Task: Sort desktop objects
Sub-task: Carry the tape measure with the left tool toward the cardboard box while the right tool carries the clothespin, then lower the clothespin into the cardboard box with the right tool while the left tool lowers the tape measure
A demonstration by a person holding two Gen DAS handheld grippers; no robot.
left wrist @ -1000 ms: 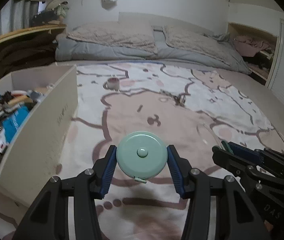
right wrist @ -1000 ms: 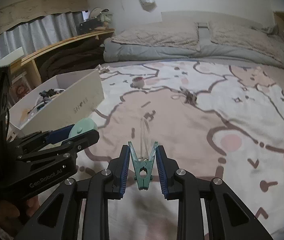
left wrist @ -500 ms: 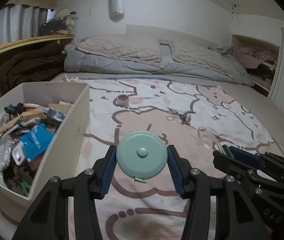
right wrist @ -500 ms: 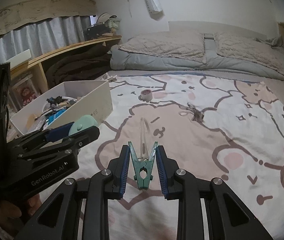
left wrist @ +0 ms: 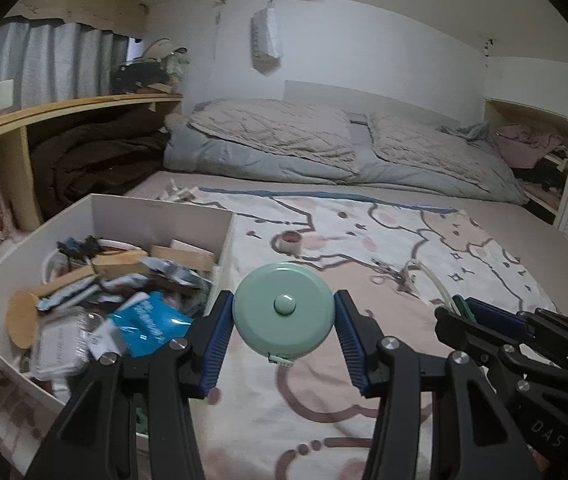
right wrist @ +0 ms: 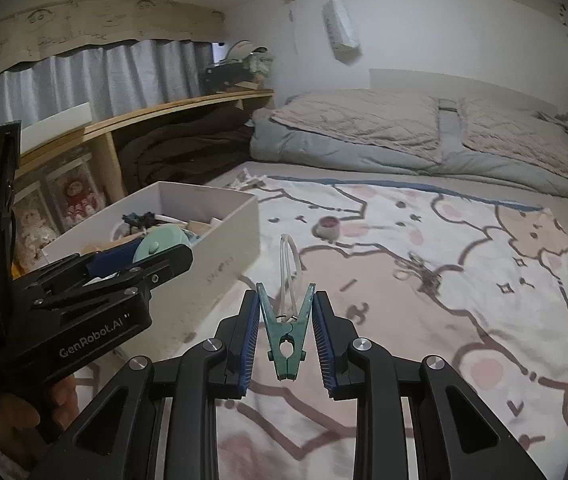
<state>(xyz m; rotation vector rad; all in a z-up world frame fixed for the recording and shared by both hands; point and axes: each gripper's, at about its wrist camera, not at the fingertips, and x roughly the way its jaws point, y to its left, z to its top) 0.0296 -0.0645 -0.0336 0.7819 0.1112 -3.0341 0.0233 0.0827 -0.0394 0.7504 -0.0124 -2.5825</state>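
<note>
My left gripper (left wrist: 283, 310) is shut on a round mint-green tape measure (left wrist: 283, 311) and holds it in the air just right of the white storage box (left wrist: 124, 210). The box is full of mixed small items. In the right wrist view my right gripper (right wrist: 286, 312) is shut on a green clothespin (right wrist: 285, 340), held above the bear-print blanket (right wrist: 464, 280). The left gripper also shows there (right wrist: 152, 258), at the box's (right wrist: 228, 236) near edge. The right gripper shows at the lower right of the left wrist view (left wrist: 460, 312).
A small tape roll (left wrist: 290, 241), a tangle of small metal pieces (left wrist: 394, 276) and a clear tube loop (right wrist: 288, 264) lie on the blanket. Pillows and a grey duvet (left wrist: 324, 148) lie behind. A wooden shelf (left wrist: 64, 108) runs along the left.
Both grippers have risen and moved left toward the box, each still holding its object. The box's inside now shows in full in the left wrist view.
</note>
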